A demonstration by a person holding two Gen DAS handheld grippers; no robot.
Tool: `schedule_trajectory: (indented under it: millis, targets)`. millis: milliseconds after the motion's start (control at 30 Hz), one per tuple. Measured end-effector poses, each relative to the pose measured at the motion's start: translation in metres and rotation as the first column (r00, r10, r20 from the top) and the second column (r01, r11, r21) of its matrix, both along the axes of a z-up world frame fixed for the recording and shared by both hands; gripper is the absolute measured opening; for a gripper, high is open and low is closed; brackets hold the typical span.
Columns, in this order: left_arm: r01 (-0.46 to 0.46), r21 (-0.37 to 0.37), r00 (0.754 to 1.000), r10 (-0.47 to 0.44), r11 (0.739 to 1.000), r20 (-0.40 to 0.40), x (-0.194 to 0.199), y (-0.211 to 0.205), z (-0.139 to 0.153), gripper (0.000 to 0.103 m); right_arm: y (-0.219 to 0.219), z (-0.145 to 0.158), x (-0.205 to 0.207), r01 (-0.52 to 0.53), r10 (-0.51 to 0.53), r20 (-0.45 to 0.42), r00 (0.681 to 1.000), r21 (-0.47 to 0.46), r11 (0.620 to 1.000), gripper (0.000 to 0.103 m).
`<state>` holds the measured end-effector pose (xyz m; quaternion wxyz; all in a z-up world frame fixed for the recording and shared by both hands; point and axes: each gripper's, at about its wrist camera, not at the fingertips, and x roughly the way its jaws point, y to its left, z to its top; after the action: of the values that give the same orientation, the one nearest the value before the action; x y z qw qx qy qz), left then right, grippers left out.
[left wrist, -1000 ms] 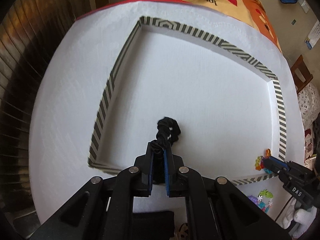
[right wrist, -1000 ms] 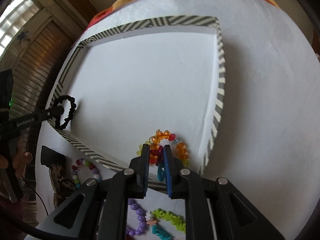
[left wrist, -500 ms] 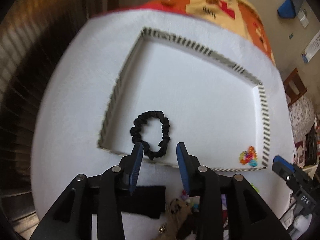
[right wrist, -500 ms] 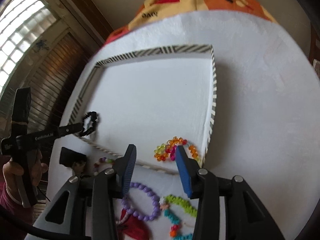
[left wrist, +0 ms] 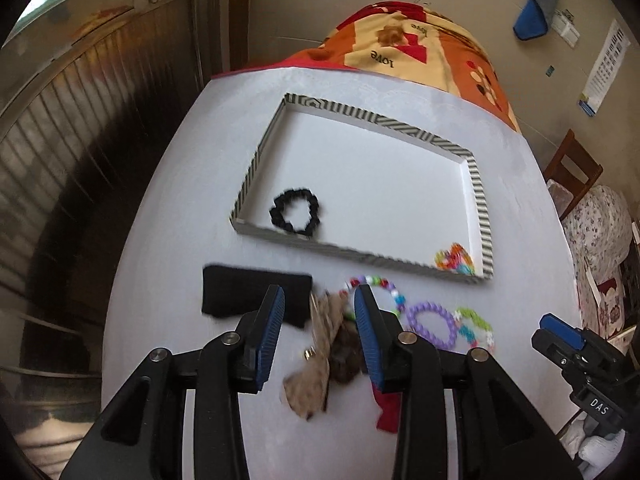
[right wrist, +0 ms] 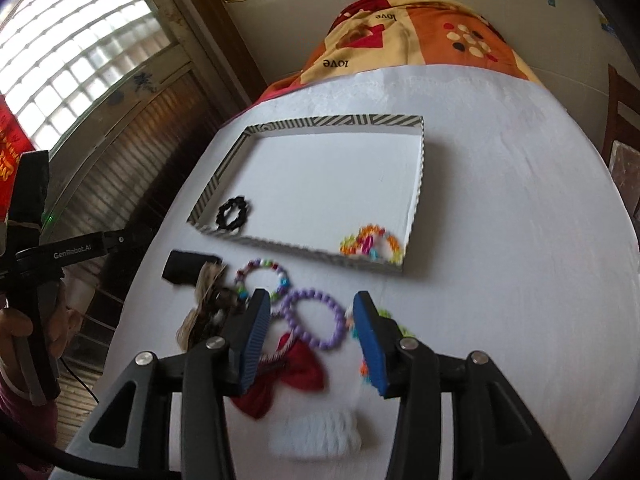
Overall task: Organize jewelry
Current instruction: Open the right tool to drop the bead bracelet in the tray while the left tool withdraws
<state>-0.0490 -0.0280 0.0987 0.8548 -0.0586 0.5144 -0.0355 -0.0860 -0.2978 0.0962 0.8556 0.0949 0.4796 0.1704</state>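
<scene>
In the striped tray (left wrist: 482, 216), the black scrunchie (left wrist: 295, 213) is lying near its left corner. In front of it, the left gripper (left wrist: 318, 330) is gaping empty, partly hiding a blurred beige clip (left wrist: 316, 356); the right gripper (right wrist: 310, 338) is gaping empty, partly hiding the purple bracelet (right wrist: 316, 318).

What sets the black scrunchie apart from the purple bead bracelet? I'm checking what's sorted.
The black scrunchie lies inside the striped tray, near its left corner; the purple bead bracelet lies outside on the table. The scrunchie is ruffled fabric; the bracelet is round beads. Both are closed rings lying flat.
</scene>
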Motion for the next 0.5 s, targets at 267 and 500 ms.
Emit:
schedule_trajectory:
  millis: [267, 500]
  targets:
    - [0.021, 0.004, 0.999, -0.021, 1.000, -0.029, -0.042, -0.019, -0.009, 0.026, -0.010, 0.004, -0.037, -0.009, 0.009, 0.002, 1.000, -0.003, 1.000, 0.048]
    - [0.004, -0.005, 0.998, -0.005, 1.000, -0.058, -0.066, -0.024, -0.014, 0.026, -0.013, -0.002, -0.060, -0.033, 0.033, -0.017, 0.999, -0.007, 0.999, 0.050]
